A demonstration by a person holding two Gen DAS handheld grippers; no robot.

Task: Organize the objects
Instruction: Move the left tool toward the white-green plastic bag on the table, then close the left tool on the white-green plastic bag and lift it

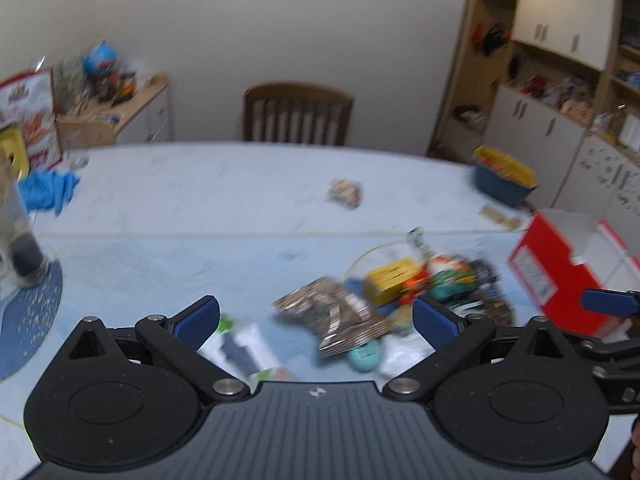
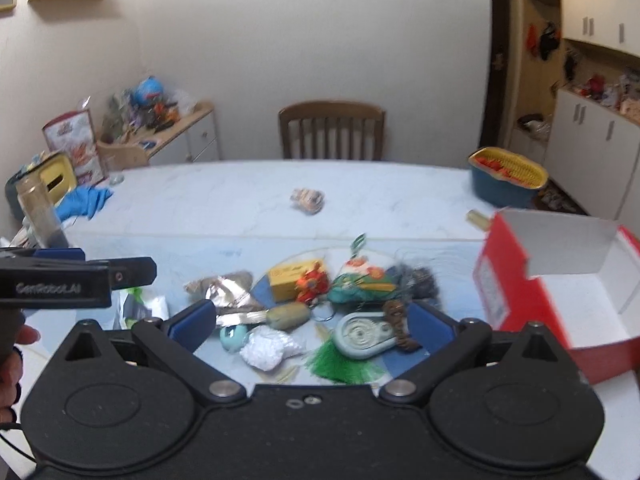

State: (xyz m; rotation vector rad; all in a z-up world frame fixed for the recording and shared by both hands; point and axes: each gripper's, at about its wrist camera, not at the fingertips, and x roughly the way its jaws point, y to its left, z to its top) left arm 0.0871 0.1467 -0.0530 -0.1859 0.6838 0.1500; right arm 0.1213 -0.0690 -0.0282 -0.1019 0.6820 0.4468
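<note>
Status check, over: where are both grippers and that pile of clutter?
Left gripper and right gripper open, empty, above the table. Mixed pile of small items untouched; open red cardboard box empty at right. Nothing blocking.

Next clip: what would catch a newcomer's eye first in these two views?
Probably the jumble of small objects heaped on the near part of the pale table, with a yellow box and a green tassel among them. To its right stands an open red box with a white inside. Both the left claw and the right claw hang open above the pile, holding nothing.
</note>
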